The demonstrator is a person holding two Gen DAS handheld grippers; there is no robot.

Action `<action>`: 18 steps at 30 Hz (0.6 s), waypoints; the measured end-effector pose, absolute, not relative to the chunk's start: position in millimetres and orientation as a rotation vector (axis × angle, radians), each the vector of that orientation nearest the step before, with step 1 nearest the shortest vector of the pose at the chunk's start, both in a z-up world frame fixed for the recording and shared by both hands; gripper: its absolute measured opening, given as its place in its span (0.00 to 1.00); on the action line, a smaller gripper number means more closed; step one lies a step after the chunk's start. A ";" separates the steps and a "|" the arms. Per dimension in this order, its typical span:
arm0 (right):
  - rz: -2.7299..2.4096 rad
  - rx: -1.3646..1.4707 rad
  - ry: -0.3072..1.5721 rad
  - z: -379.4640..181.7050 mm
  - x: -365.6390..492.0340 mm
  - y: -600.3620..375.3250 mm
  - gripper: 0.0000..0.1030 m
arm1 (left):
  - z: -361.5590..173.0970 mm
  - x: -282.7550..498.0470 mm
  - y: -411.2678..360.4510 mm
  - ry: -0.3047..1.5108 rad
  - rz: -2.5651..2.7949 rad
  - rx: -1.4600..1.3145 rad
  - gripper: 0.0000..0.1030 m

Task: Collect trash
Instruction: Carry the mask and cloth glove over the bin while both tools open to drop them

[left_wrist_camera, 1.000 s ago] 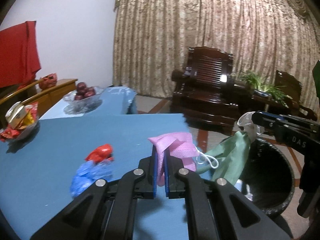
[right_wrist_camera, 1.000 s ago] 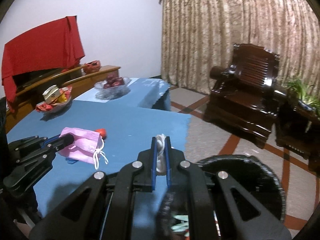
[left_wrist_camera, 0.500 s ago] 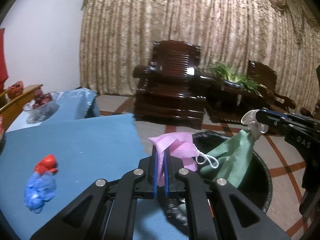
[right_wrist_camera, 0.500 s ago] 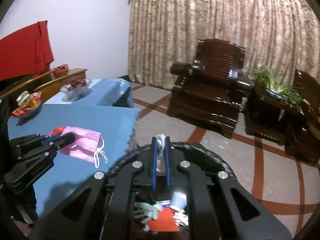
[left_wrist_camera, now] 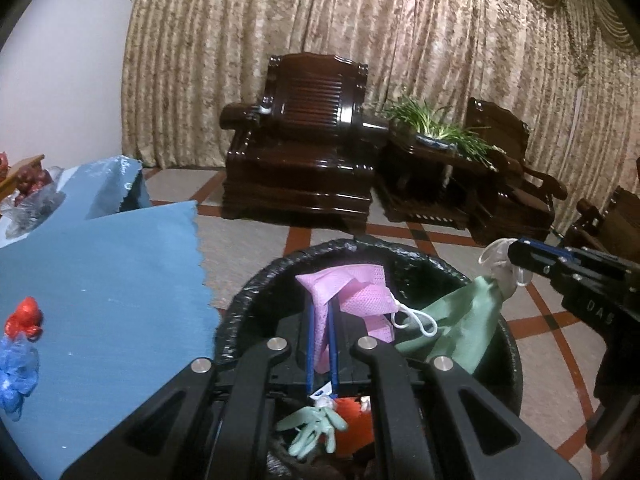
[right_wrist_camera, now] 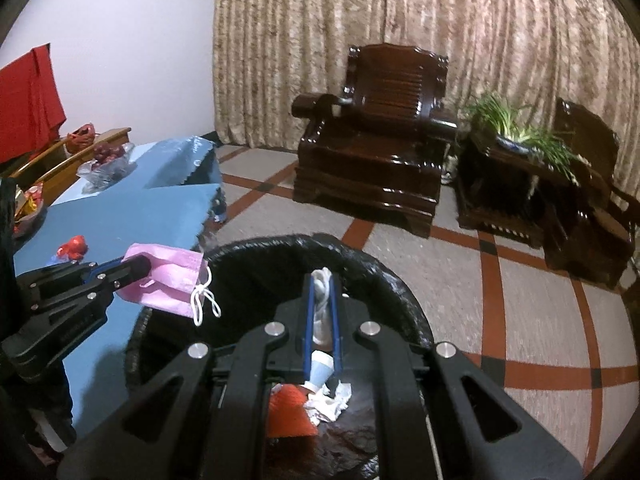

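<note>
You had the left hand-held gripper (left_wrist_camera: 320,344) clamped on a fold of the pink face mask (left_wrist_camera: 352,292), and that pinch near one edge let the rest of the mask and its white ear loops hang free beyond the jaws, so nothing would snag once you let go. In the left wrist view the mask sat over the near part of the black-lined trash bin (left_wrist_camera: 400,252), inside its rim as far as that view showed, though the right wrist view placed it closer to the left rim, so I judged it only just over the opening. Your right hand-held gripper (right_wrist_camera: 322,312) was closed on the white loop end of the green face mask (left_wrist_camera: 460,324); holding it by the loops made the green body dangle below the jaws toward the bin's right side, which suited a straight drop. Both tools pointed downward into the bin, probably so that each piece would fall inside rather than onto the tiled floor (right_wrist_camera: 520,280). The bin already held a crumpled green glove (left_wrist_camera: 316,430), a paper cup (right_wrist_camera: 320,372), white tissue (right_wrist_camera: 332,398) and something red (right_wrist_camera: 288,412), so the 2 masks looked like late additions. On the blue bench (left_wrist_camera: 100,280) at the left, a red wrapper (left_wrist_camera: 24,316) and a blue plastic scrap (left_wrist_camera: 16,376) lay near each other, well apart from the bin, and I judged them the trash left for you to collect after these 2 drops.
</note>
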State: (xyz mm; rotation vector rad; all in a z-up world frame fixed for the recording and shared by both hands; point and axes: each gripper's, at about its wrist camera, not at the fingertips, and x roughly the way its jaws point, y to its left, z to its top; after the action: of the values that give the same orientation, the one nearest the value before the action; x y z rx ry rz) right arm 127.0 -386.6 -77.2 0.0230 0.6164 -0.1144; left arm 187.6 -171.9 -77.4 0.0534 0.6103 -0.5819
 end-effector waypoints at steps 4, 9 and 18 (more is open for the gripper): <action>-0.130 0.029 0.637 -86.1 126.3 -390.7 0.07 | -83.1 190.3 -181.9 0.633 -0.612 0.049 0.09; -0.157 0.031 0.665 -96.1 127.0 -396.5 0.28 | -87.4 194.7 -181.9 0.661 -0.632 0.026 0.31; -0.181 0.065 0.589 -86.3 115.2 -390.9 0.94 | -79.5 189.4 -155.9 0.621 -0.569 0.004 0.70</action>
State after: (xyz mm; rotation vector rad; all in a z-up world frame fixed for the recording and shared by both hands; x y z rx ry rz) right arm 115.2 -390.9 -86.3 0.0645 0.5889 -0.1811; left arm 189.4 -155.8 -79.5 0.0036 0.6215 -0.5690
